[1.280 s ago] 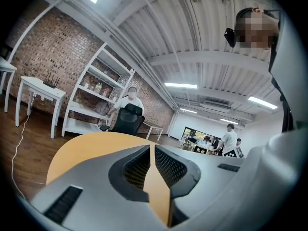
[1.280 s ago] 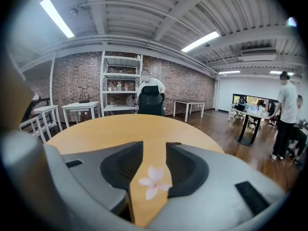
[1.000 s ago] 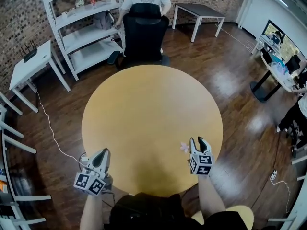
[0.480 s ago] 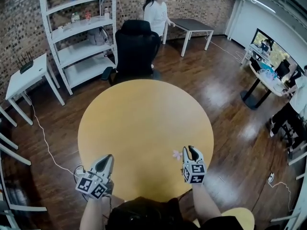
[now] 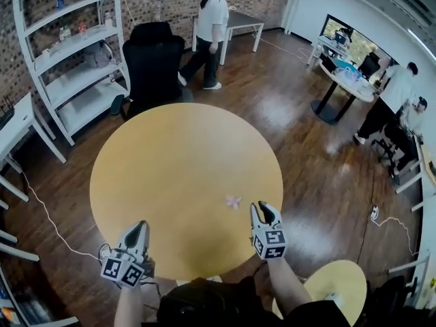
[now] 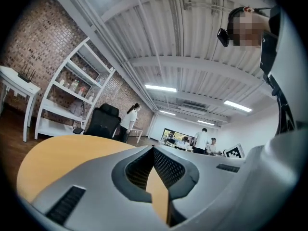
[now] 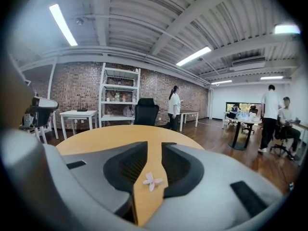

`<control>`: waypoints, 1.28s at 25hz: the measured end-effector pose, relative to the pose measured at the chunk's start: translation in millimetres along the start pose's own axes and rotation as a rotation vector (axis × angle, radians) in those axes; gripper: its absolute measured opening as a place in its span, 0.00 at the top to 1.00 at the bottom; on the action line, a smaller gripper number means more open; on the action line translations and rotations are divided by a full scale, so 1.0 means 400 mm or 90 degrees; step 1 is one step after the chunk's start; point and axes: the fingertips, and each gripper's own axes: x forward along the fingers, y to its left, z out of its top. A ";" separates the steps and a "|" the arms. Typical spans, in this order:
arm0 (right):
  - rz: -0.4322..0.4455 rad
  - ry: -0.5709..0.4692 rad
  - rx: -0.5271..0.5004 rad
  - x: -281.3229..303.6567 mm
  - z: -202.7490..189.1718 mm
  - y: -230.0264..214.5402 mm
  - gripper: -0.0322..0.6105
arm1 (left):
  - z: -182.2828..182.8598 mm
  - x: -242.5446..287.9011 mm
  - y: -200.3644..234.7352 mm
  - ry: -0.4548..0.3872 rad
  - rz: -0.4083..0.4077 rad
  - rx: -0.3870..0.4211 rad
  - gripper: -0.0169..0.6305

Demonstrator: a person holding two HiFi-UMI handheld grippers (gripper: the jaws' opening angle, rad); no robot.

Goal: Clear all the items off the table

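A round tabletop [image 5: 178, 148], smooth and matt yellow-tan, fills the middle. Over its near rim on the left hangs the left gripper [image 5: 136, 227], a grey plastic shell with black ribbed pads, its jaws brought together at the tips with nothing between them. Over the near rim on the right hangs the right gripper [image 5: 262, 208], its jaws a narrow slit apart and clamping nothing. Just ahead of those jaws, flat on the tabletop, lies a small pale-pink flower [image 5: 234, 200] with thin petals.
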 end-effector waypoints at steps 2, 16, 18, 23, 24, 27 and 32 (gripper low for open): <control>-0.041 0.017 0.004 -0.053 -0.026 -0.025 0.80 | -0.016 0.027 0.002 0.006 -0.025 -0.035 0.97; -0.396 0.014 0.126 -0.683 -0.200 -0.320 0.86 | -0.224 0.225 -0.462 0.129 -0.374 -0.095 0.97; -0.418 0.004 0.151 -0.750 -0.243 -0.361 0.86 | -0.236 0.223 -0.525 0.141 -0.389 -0.079 0.97; -0.451 -0.007 0.170 -0.887 -0.312 -0.453 0.86 | -0.249 0.248 -0.693 0.135 -0.424 -0.039 0.97; -0.464 -0.006 0.171 -0.912 -0.326 -0.470 0.86 | -0.260 0.256 -0.728 0.137 -0.437 -0.033 0.97; -0.518 -0.003 0.190 -1.077 -0.378 -0.516 0.86 | -0.309 0.238 -0.880 0.157 -0.476 -0.036 0.97; -0.627 0.000 0.242 -1.404 -0.445 -0.580 0.84 | -0.445 0.175 -1.194 0.230 -0.575 -0.057 0.97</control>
